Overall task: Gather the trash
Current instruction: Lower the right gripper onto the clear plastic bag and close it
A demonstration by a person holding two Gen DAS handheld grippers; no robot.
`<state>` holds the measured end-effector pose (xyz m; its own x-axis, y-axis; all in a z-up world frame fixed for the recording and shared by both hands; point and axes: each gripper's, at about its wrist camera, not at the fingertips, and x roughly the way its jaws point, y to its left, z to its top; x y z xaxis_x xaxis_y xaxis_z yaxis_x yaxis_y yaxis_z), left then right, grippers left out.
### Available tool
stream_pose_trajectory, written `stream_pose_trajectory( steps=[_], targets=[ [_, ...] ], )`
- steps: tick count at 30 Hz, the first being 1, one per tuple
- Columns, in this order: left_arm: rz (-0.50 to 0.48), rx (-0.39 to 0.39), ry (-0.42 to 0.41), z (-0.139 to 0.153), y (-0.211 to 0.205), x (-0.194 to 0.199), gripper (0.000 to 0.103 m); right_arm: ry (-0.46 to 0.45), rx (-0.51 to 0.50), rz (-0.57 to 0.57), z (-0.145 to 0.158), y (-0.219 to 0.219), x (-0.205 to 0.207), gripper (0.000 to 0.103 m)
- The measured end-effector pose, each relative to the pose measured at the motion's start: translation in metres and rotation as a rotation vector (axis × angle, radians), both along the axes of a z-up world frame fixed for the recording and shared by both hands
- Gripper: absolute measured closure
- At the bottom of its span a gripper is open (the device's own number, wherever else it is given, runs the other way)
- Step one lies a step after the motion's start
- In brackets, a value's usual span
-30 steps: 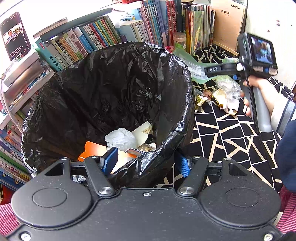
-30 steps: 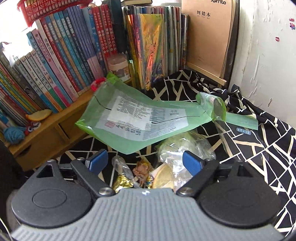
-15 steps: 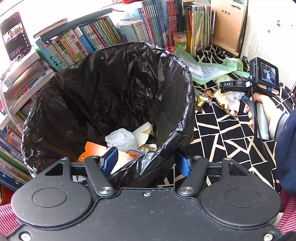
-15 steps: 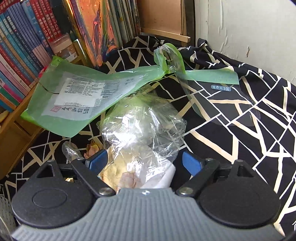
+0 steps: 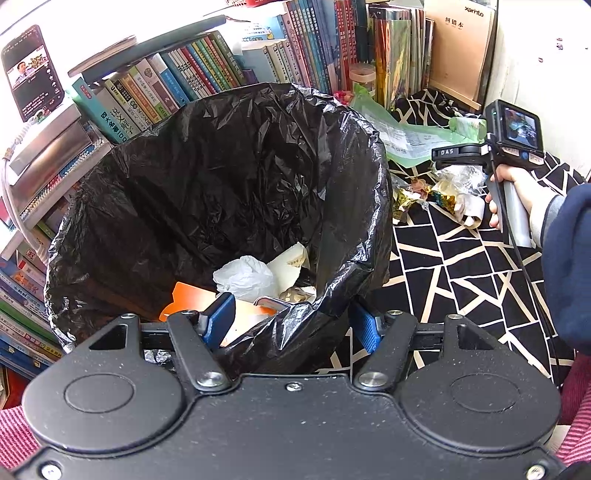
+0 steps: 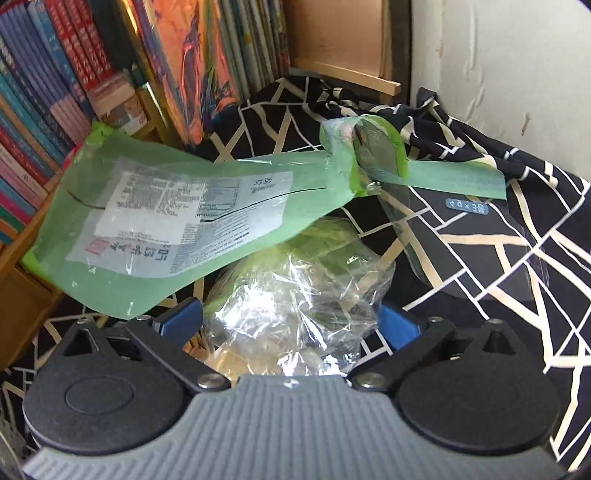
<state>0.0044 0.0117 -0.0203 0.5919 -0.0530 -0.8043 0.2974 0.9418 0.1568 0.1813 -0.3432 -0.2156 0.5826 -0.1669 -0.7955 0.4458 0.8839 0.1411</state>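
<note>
A bin lined with a black bag tilts toward me and holds white, orange and paper trash. My left gripper is shut on its near rim, with one blue finger inside and the other outside. On the black patterned cloth lies a crumpled clear plastic bag, partly under a green printed packet. My right gripper is open, and its blue pads sit on either side of the clear bag. The left wrist view shows the right gripper low over the pile of wrappers, held by a hand.
Rows of books stand on shelves behind the bin and along the left. A brown notebook leans in the corner against the white wall. A phone stands at the upper left. Foil wrappers lie beside the bin.
My right gripper has dropped and moved forward over the wrapper pile, so the clear plastic bag now sits between its open fingers. The left gripper and the bin have stayed put.
</note>
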Motion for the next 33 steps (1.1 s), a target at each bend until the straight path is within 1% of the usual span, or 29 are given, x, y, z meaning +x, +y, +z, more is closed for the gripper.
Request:
stream_pose_trajectory(
  steps=[6, 9, 13, 15, 16, 18, 19, 20, 21, 22, 28, 33],
  targets=[
    [0.004, 0.009, -0.001, 0.000, -0.002, 0.000, 0.037, -0.041, -0.102, 0.050, -0.004, 0.008, 0.010, 0.000],
    [0.003, 0.013, -0.001, 0.000, -0.002, 0.000, 0.037, -0.044, -0.125, 0.054, -0.006, 0.008, 0.017, 0.000],
    [0.005, 0.016, 0.000, -0.001, -0.002, 0.002, 0.037, -0.039, -0.124, 0.059, -0.009, 0.008, 0.025, 0.000],
    [0.006, 0.017, 0.001, -0.001, -0.002, 0.002, 0.037, -0.016, -0.117, 0.075, -0.010, 0.007, 0.027, 0.000],
    [0.006, 0.018, 0.002, -0.001, -0.002, 0.002, 0.037, 0.009, -0.096, 0.087, -0.011, 0.006, 0.029, 0.000],
    [0.006, 0.017, 0.001, -0.002, -0.002, 0.003, 0.037, 0.072, -0.018, 0.105, -0.014, 0.004, 0.031, 0.001],
    [0.005, 0.017, 0.000, -0.002, -0.002, 0.002, 0.037, 0.088, 0.002, 0.111, -0.014, 0.005, 0.029, 0.012],
    [0.005, 0.018, 0.000, -0.002, -0.002, 0.003, 0.037, 0.096, 0.002, 0.117, -0.013, 0.008, 0.026, 0.028],
    [0.004, 0.019, 0.000, -0.003, -0.002, 0.003, 0.037, 0.111, -0.001, 0.117, -0.011, 0.011, 0.023, 0.035],
    [0.003, 0.018, 0.000, -0.003, -0.001, 0.002, 0.037, 0.127, 0.001, 0.114, -0.008, 0.014, 0.020, 0.039],
    [0.004, 0.005, 0.008, -0.003, 0.001, 0.003, 0.037, 0.163, 0.072, 0.161, 0.028, 0.029, 0.000, 0.041],
    [0.000, -0.008, 0.012, -0.002, 0.003, 0.002, 0.037, 0.177, 0.175, 0.221, 0.064, 0.049, -0.024, 0.040]
  ],
)
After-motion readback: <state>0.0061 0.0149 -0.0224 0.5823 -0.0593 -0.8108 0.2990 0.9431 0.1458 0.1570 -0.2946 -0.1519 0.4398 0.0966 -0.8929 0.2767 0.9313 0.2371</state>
